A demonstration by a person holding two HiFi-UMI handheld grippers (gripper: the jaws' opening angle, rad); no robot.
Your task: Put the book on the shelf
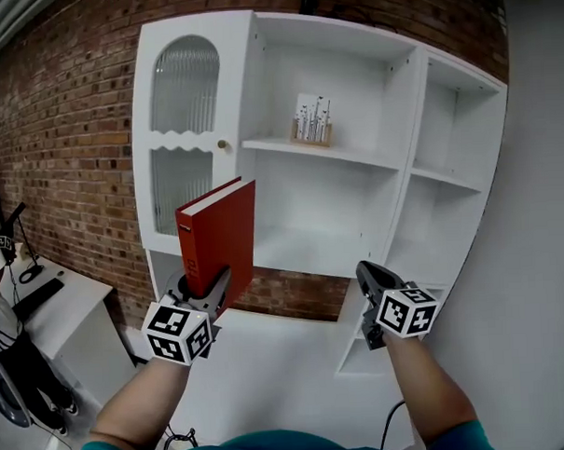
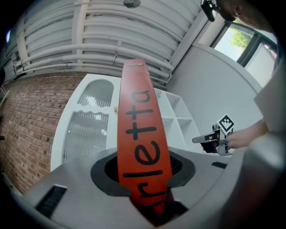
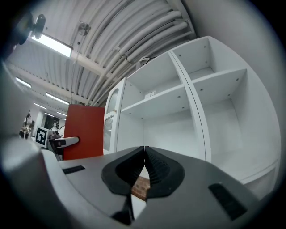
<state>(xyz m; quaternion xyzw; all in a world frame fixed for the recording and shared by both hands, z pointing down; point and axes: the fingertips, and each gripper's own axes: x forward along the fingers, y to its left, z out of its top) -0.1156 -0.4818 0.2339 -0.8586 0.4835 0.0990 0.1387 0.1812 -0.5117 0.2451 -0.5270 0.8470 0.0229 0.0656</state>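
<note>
Left gripper [image 1: 206,290] raised, clamping red book [image 1: 223,233] (upright)

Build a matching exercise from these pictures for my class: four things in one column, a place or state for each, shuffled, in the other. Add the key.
Things
1. red book
2. right gripper
3. card stand
4. glass door

Places or states
A. shut, holding nothing
B. on the upper middle shelf
C. upright in the left gripper
D. closed, at the shelf unit's left

Pairs: 1-C, 2-A, 3-B, 4-D
</note>
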